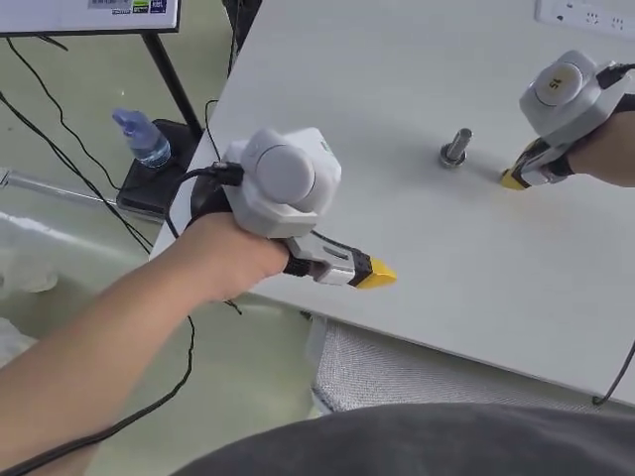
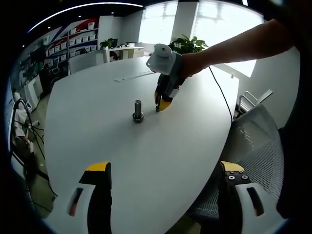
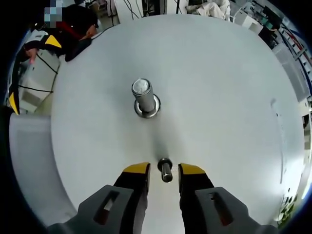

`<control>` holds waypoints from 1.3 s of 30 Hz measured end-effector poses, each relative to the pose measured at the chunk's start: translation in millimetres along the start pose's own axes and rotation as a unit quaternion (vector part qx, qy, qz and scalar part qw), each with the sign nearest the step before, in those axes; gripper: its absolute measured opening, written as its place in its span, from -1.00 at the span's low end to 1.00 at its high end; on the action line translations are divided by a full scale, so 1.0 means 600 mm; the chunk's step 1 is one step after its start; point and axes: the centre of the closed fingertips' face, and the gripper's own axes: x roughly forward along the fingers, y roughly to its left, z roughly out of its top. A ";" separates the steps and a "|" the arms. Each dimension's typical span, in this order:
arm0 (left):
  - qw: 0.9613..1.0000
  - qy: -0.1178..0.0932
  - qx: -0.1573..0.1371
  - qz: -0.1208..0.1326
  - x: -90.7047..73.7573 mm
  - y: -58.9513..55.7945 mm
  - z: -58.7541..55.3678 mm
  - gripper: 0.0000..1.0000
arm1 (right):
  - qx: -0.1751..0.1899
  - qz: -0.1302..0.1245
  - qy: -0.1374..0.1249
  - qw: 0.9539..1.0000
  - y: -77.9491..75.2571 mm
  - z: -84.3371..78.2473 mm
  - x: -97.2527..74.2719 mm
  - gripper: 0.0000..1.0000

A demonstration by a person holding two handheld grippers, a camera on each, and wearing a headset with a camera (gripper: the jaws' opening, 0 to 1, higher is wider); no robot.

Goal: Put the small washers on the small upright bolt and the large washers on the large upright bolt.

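A large upright bolt [image 1: 455, 148] stands on the white table [image 1: 377, 89], with a ring of washers round its foot [image 3: 146, 109]. My right gripper [image 1: 514, 179] points down just right of it. In the right gripper view its open jaws [image 3: 164, 170] flank a small upright bolt [image 3: 166, 172], with a thin gap on each side. My left gripper [image 1: 377, 275] hovers over the table's near edge. Its jaws [image 2: 165, 168] are wide open and hold nothing. From there the large bolt [image 2: 138, 110] and the right gripper [image 2: 163, 103] lie ahead.
The table's near edge runs diagonally under my left hand. A mesh chair [image 1: 397, 372] stands just below it. On the floor at left are a water bottle [image 1: 143, 138], cables and a screen stand. A power strip [image 1: 585, 14] lies at the far right.
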 end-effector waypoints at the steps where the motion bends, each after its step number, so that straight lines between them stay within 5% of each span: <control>1: 1.000 0.001 0.001 0.001 0.000 0.000 -0.001 0.81 | 0.001 -0.001 -0.002 1.000 0.000 0.000 -0.001 -0.50; 26: 1.000 0.001 0.004 0.007 -0.015 -0.005 -0.006 0.80 | 0.033 -0.006 -0.073 0.997 0.013 0.001 -0.066 -0.38; 33: 1.000 -0.001 0.004 0.006 -0.019 -0.008 -0.005 0.81 | 0.050 -0.008 -0.101 0.994 0.020 -0.011 -0.089 -0.34; 39: 1.000 -0.007 0.007 0.008 -0.022 -0.008 0.003 0.82 | 0.082 -0.016 -0.157 0.984 0.019 -0.007 -0.123 -0.29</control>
